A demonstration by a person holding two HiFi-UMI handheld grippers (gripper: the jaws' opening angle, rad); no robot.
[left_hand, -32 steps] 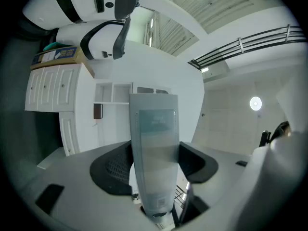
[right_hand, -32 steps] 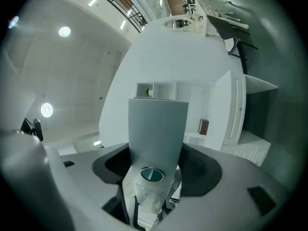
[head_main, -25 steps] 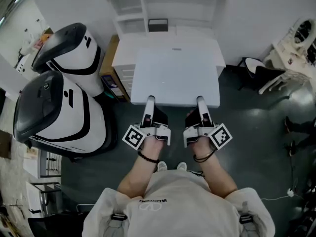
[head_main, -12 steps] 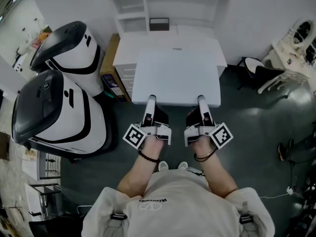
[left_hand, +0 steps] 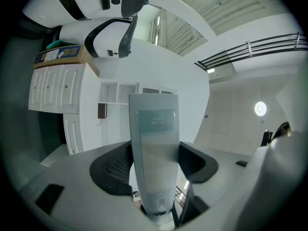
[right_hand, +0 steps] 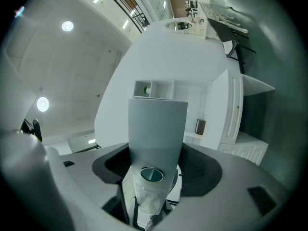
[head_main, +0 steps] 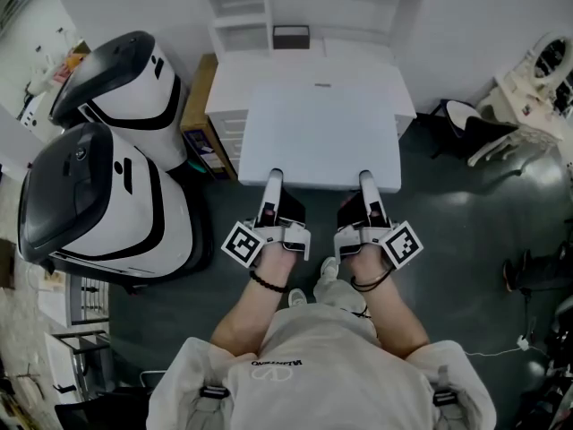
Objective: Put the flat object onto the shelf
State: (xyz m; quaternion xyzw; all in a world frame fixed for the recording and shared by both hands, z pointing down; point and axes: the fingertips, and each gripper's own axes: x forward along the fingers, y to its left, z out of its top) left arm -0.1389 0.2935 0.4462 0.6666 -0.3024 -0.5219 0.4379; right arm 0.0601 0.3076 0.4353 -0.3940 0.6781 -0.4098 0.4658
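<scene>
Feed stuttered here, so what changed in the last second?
One foot has stepped forward beneath the arms, so the person is walking towards the shelf unit. The left gripper and right gripper stay clamped on the near edge of the flat white board, held level as before. Nothing was let go.

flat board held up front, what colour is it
Plain white flat board, clearest in the head view.

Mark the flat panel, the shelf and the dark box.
flat panel (head_main: 320,137): head view, centre of its top face.
shelf (head_main: 267,7): head view, vertical divider.
dark box (head_main: 291,37): head view, its front.
</scene>
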